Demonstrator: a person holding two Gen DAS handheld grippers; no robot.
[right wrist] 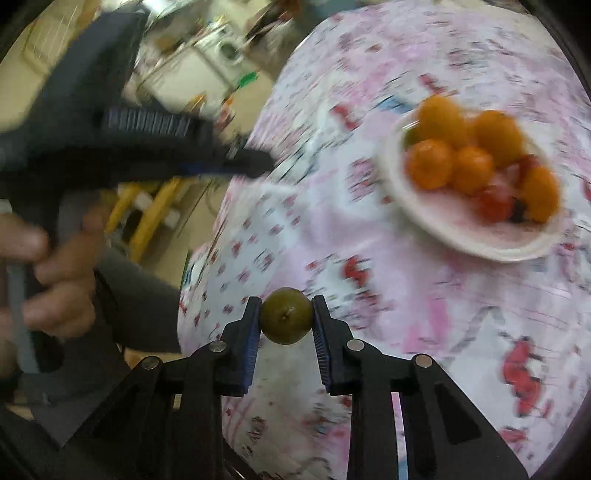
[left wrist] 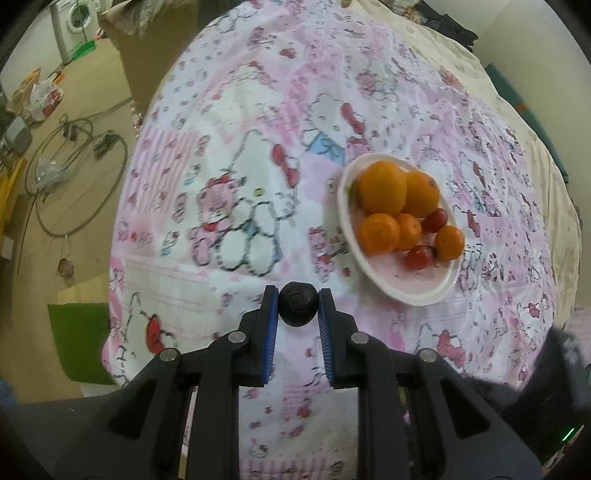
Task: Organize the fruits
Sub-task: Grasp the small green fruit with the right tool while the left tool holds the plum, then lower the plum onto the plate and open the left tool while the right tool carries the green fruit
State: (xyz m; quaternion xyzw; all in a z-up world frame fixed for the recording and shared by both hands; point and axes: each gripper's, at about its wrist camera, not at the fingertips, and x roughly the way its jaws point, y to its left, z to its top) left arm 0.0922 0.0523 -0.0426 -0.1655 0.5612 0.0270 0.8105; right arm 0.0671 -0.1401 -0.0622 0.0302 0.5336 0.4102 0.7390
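Note:
A white plate (left wrist: 413,291) holds several oranges (left wrist: 382,190) and small red fruits (left wrist: 419,256) on the pink patterned cloth (left wrist: 240,166). My left gripper (left wrist: 298,306) is shut on a small black round fruit (left wrist: 297,303), held above the cloth, near and left of the plate. My right gripper (right wrist: 286,317) is shut on a small green fruit (right wrist: 286,315). The plate (right wrist: 461,236) with oranges (right wrist: 430,164) lies ahead and to the right in the blurred right wrist view. The left gripper body (right wrist: 110,133) and the hand (right wrist: 55,266) show at left there.
The cloth-covered table drops off at the left, with floor, cables (left wrist: 74,166), bags and a washing machine (left wrist: 77,18) beyond. A green mat (left wrist: 79,339) lies on the floor. Beige bedding (left wrist: 535,166) lies to the right of the cloth.

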